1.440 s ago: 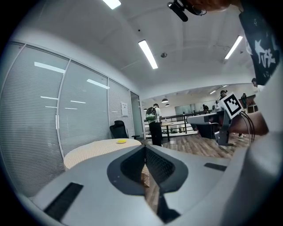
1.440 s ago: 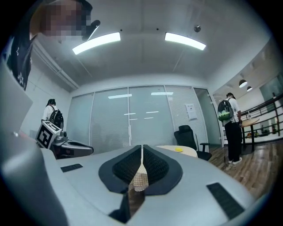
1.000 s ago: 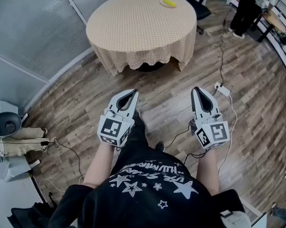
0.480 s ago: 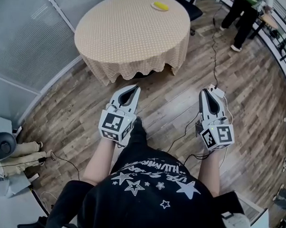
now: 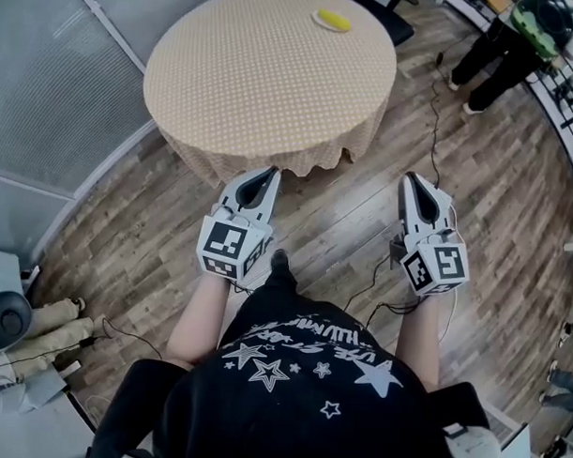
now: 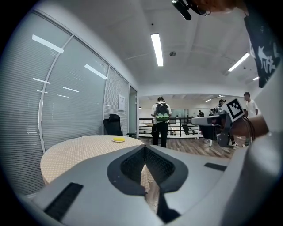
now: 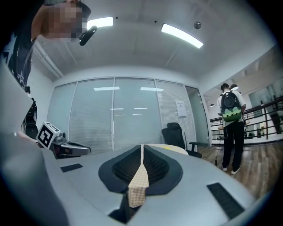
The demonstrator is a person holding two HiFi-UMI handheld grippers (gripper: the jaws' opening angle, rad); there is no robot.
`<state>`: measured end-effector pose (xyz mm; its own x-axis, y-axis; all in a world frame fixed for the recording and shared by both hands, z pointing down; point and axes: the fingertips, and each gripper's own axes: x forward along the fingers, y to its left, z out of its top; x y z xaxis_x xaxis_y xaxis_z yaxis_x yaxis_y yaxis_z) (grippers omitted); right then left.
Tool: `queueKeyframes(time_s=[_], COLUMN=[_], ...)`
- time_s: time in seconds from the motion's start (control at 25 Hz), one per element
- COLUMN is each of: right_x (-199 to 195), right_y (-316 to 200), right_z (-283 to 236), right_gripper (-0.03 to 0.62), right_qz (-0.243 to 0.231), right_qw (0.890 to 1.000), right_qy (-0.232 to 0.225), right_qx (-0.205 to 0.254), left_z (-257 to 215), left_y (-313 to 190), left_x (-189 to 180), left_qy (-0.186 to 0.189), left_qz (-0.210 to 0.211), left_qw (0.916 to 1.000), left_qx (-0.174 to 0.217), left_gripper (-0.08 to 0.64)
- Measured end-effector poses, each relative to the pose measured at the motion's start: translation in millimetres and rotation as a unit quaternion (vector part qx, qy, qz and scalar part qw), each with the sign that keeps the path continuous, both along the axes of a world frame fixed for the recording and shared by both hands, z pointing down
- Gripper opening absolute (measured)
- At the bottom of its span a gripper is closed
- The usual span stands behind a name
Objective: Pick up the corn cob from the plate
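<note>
A yellow corn cob (image 5: 333,20) lies on a small plate at the far edge of a round table (image 5: 264,72) covered in a tan checked cloth. In the left gripper view the corn cob (image 6: 118,139) shows small, far across the table (image 6: 75,150). My left gripper (image 5: 268,174) hangs over the wood floor just short of the table's near edge, shut with nothing in it. My right gripper (image 5: 410,178) is level with it to the right of the table, also shut and empty. In both gripper views, left (image 6: 145,148) and right (image 7: 142,147), the tips meet.
A person with a green backpack (image 5: 533,21) stands beyond the table at the right. A black office chair (image 5: 397,16) sits behind the table. Cables (image 5: 436,116) trail over the floor. A glass wall with blinds (image 5: 47,93) curves along the left. Grey equipment (image 5: 7,317) sits at bottom left.
Both grippers have moved forward together toward the table, which now lies closer, its near edge just ahead of the left tips. The person at the back right has shifted.
</note>
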<state>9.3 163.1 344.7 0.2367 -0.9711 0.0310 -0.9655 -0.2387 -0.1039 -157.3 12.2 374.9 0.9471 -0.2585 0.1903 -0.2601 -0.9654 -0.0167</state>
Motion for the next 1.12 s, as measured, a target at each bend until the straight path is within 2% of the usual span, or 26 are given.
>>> queueKeyframes(time_s=[0.52, 0.84, 1.12], right_x=[0.8, 2.0, 12.5], right_y=[-113.4, -129.3, -122.6], right_z=[-1.8, 5.7, 1.5], right_gripper=[0.032, 0.032, 0.032], right_qz=[0.002, 0.037, 0.052], right_qw=[1.000, 0.999, 0.998], right_qy=[0.007, 0.001, 0.008], right_qx=[-0.023, -0.037, -0.045], left_z=[10.4, 23.5, 19.8], left_y=[-107.5, -134.6, -140.6], left_x=[7.9, 18.8, 30.0], left_qy=[0.008, 0.010, 0.015], left_qz=[0.009, 0.040, 0.047], left_qw=[0.9997, 0.9983, 0.9979], left_qx=[-0.022, -0.040, -0.042], left_gripper=[0.006, 0.006, 0.006])
